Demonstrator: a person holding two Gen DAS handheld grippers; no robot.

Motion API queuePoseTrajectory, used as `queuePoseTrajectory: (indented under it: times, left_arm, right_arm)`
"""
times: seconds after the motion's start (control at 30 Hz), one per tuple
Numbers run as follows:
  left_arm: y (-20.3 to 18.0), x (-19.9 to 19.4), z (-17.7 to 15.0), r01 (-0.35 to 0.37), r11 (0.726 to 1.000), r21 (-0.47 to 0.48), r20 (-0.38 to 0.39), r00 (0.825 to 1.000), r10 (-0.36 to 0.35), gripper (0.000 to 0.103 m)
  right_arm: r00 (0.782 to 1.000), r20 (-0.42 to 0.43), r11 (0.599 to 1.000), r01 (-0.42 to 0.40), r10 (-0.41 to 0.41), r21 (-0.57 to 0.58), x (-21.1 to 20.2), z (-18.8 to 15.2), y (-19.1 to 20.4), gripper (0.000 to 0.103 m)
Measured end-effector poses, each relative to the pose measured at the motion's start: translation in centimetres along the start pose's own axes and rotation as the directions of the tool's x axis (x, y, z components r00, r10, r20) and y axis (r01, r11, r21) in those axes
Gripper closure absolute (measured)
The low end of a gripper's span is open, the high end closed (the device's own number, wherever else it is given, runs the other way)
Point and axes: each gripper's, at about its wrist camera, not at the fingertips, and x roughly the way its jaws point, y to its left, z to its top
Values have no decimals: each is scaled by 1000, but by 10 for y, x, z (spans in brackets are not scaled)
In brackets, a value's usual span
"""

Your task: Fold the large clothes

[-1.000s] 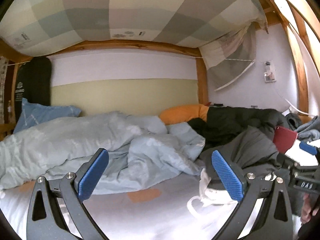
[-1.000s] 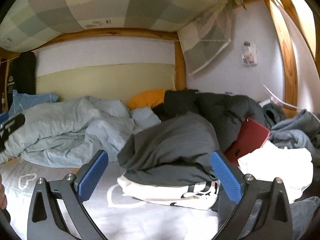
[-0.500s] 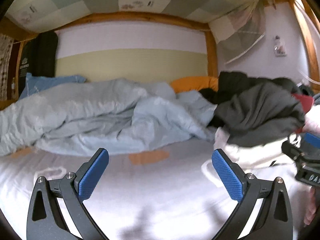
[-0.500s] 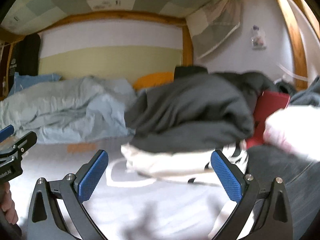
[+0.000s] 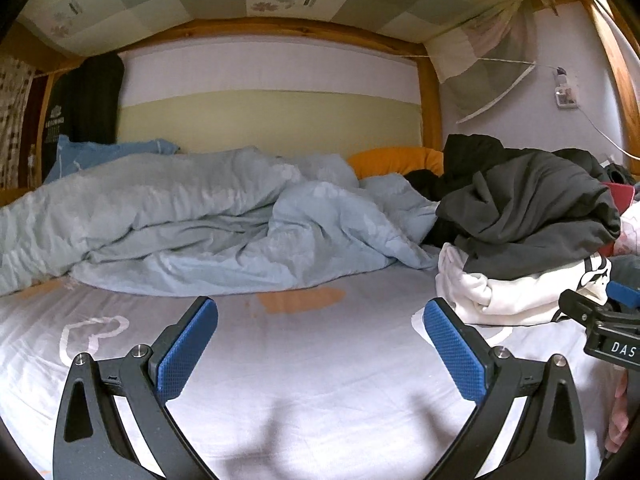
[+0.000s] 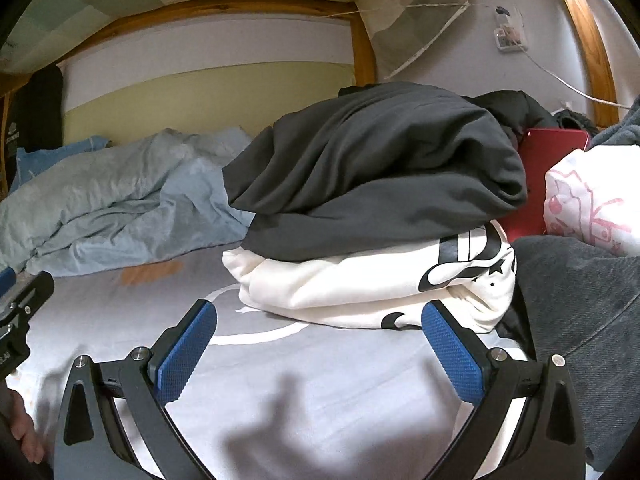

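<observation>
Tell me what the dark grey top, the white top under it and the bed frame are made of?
Grey top: looks like soft matte knit, maybe fleece; its folds are thick and rounded.
White top: a similar thick jersey, with a smooth black print on it.
Bed frame: wood, likely varnished pine; it is orange-brown, with knots and a slight sheen.

The dark grey garment (image 6: 372, 168) hides most of the white garment (image 6: 360, 292) beneath.

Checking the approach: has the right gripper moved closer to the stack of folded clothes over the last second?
Yes. The right gripper has advanced toward the white garment; the stack now looms larger against the wooden post behind. Jaws open.
</observation>
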Motion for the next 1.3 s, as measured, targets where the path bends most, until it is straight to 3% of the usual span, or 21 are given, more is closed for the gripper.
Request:
queuePoseTrajectory:
  times: [0.53,1.3]
  left_arm:
    - [0,-7,1,-8,1000,9,36,999,8,0]
    - [0,-8,1,-6,1000,15,45,999,6,0]
  right_arm:
    - [998,59,999,22,-20,-24,-14,1,3,0]
    - [999,46,998,18,-15,-65,-6,2,8,0]
